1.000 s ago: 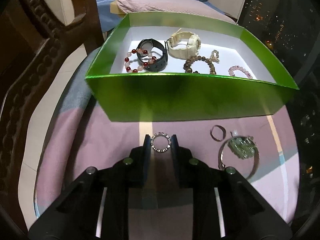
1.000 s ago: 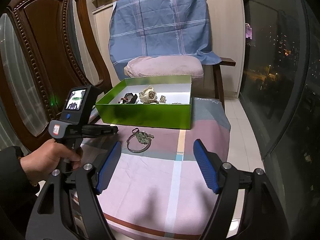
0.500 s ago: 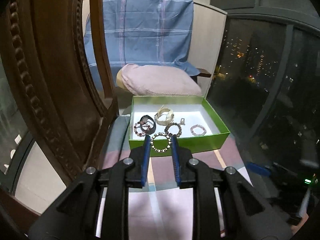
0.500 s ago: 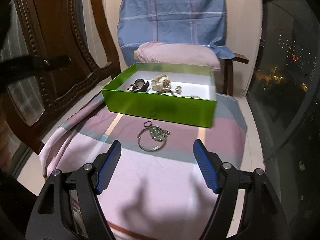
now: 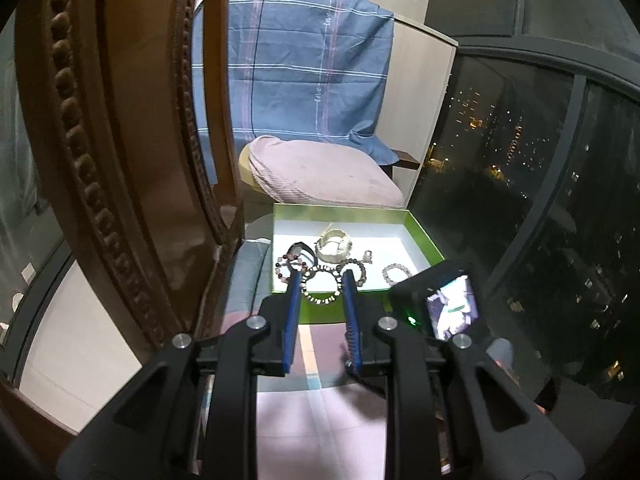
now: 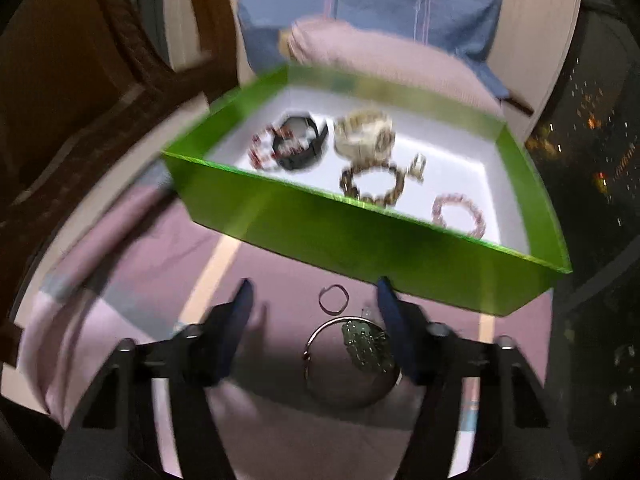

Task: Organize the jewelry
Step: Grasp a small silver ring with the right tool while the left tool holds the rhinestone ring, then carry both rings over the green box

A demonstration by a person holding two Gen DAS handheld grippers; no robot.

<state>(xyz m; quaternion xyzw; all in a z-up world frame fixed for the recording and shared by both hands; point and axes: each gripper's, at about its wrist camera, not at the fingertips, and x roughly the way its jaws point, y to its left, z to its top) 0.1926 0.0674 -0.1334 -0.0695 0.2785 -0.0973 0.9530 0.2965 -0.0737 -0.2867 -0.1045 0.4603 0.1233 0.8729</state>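
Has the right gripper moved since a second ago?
Yes. The right gripper, its jaws just closing, has come forward and down toward the green box, now over the bangle.

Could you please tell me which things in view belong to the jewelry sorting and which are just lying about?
Job:
- green box, holding watches and bead bracelets
- studded ring, clamped in left tool
- bangle and small ring on the cloth, below the open right tool

Lying about:
- pink cushion
- blue cloth
- wooden chair
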